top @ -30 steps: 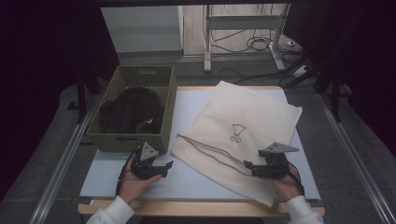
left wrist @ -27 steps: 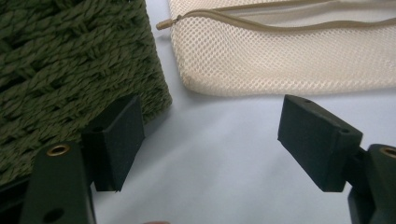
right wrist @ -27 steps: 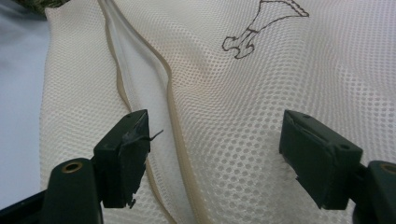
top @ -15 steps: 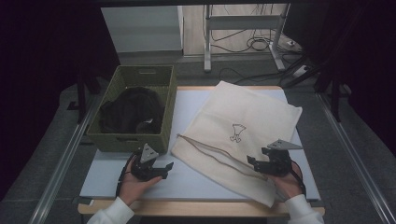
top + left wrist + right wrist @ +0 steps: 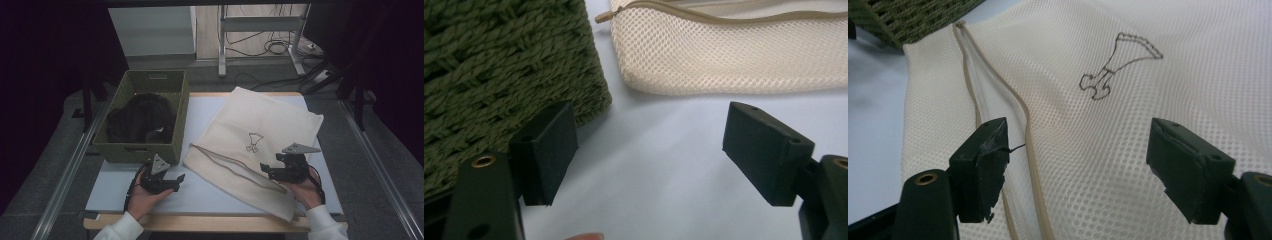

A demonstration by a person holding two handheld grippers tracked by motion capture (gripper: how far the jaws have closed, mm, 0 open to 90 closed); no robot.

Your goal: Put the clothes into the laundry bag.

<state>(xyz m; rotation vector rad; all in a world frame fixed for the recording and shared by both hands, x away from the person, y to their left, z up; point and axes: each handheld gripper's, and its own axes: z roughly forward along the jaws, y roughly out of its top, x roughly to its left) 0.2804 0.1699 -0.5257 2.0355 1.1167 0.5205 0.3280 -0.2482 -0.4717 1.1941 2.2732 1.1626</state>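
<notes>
A cream mesh laundry bag (image 5: 260, 135) with a small dark drawn emblem (image 5: 1115, 65) lies slanted across the white table top. Its tan zipper (image 5: 1023, 115) runs along the near-left edge and stands partly parted, with white lining inside. My right gripper (image 5: 266, 172) hovers over the bag's near part, open; in the right gripper view (image 5: 1078, 145) its jaws straddle the mesh just right of the zipper. My left gripper (image 5: 175, 182) is open over bare table (image 5: 651, 130), between the basket corner and the bag's zipper end (image 5: 602, 18).
A green woven basket (image 5: 172, 142) with dark clothing (image 5: 142, 117) in it stands at the left of the table. The white table surface (image 5: 200, 192) shows between the two hands. Metal rails run along both sides, and cables lie on the floor behind.
The right gripper has edged slightly farther from the front edge over the bag. The left gripper has kept still, and both stay open.
</notes>
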